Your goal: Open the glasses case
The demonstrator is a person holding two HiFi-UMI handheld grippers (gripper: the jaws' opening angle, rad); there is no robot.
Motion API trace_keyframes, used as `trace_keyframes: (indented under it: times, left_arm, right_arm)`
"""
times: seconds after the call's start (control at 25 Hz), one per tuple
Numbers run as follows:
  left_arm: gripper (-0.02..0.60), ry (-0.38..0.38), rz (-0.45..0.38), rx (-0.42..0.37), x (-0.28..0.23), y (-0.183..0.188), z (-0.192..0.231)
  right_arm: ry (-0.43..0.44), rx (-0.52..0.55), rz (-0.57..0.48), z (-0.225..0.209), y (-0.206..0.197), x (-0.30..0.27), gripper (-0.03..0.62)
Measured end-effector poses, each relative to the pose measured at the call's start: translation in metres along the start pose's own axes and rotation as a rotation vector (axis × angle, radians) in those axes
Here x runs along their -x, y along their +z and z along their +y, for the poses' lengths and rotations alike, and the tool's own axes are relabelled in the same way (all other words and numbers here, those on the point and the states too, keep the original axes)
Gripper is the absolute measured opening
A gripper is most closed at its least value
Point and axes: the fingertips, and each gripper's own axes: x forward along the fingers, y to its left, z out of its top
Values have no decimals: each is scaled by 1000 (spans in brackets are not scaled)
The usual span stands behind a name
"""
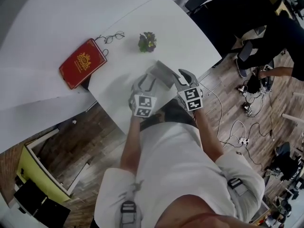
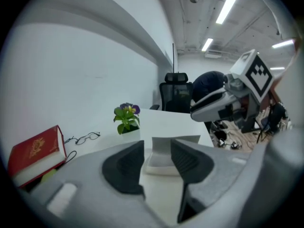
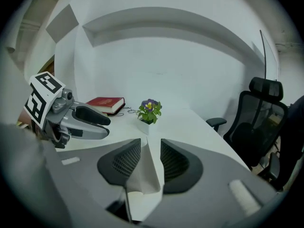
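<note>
The grey-white glasses case (image 1: 161, 71) lies on the white table (image 1: 190, 37) with its lid standing up. In the left gripper view the open case (image 2: 167, 152) shows through the gap between my jaws, resting on the table beyond them. My left gripper (image 1: 144, 83) (image 2: 156, 158) is open and holds nothing. Just right of the case, my right gripper (image 1: 183, 76) (image 3: 150, 158) hangs open. Seen from the right gripper view, the case (image 3: 148, 182) shows end-on below and between the pads, which do not press on it. Both grippers hover above the table's near edge.
At the table's far left lie a red book (image 1: 83, 63) and a pair of glasses (image 1: 113, 36). A small potted plant (image 1: 147, 42) stands behind the case. A black office chair (image 1: 195, 2) is at the far corner. Cables lie on the wooden floor (image 1: 237, 127) at right.
</note>
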Motion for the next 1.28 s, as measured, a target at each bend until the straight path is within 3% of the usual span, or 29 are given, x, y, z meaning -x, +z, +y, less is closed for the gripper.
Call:
trace_keyframes:
  times: [0.24, 0.6, 0.96, 1.28]
  left_arm:
    - [172, 14, -101, -15, 30, 28, -3]
    - [169, 16, -213, -38, 86, 53, -13]
    - [167, 26, -266, -40, 118, 57, -18]
    - [166, 50, -293, -35, 110, 73, -17]
  right_arm:
    - [-36, 18, -92, 14, 27, 35, 129]
    - [-92, 41, -138, 45, 40, 80, 129]
    - [-108, 57, -174, 67, 49, 104, 129]
    - [-94, 67, -198, 52, 63, 102, 129]
